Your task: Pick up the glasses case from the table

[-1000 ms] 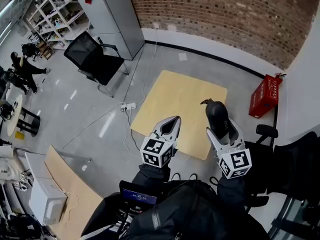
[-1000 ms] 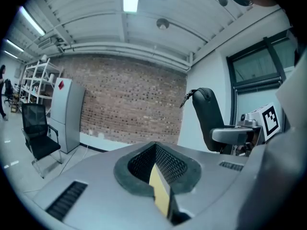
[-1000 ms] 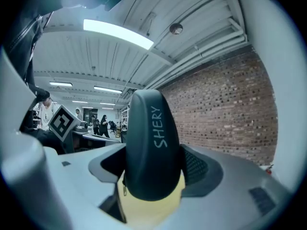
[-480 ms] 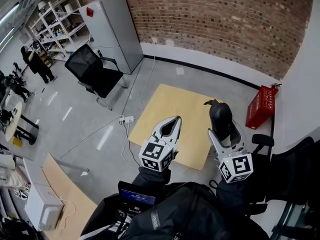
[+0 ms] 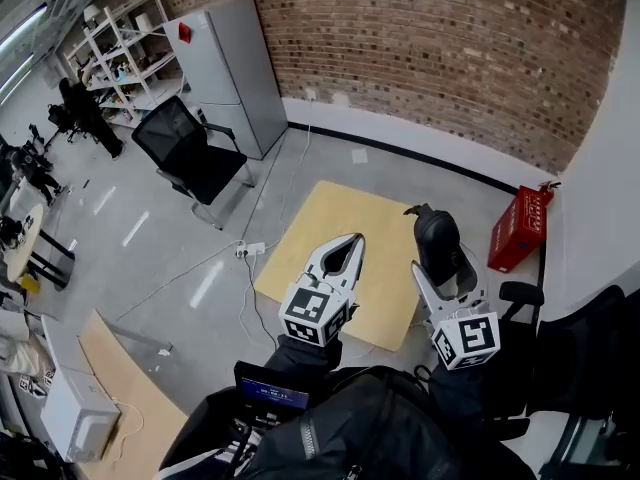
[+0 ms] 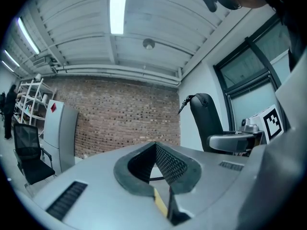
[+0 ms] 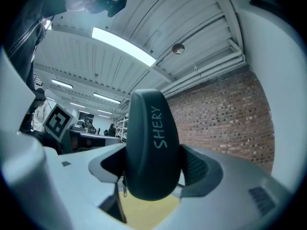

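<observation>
My right hand-held gripper (image 5: 446,266) is clenching the glasses case (image 5: 436,234), with a jaw pressing on each side of the dark shell. The right gripper view is showing the case (image 7: 152,138) standing upright between the pads, with the word SHERY running along it. The case is closed, so I am not seeing what is inside. Its near end is sitting hidden down between the jaws. It is hanging in the air over the right part of the yellow table (image 5: 345,218), not touching it.

My left hand-held gripper (image 5: 345,250) is gripping nothing. Its jaw tips are pressing together, and it is hovering over the near edge of the table, to the left of the case.

To the right of the table a red crate (image 5: 518,226) is standing on the floor, but I am unable to make out its contents. At the far left, open shelves (image 5: 120,38) are carrying things too small for me to tell apart.
</observation>
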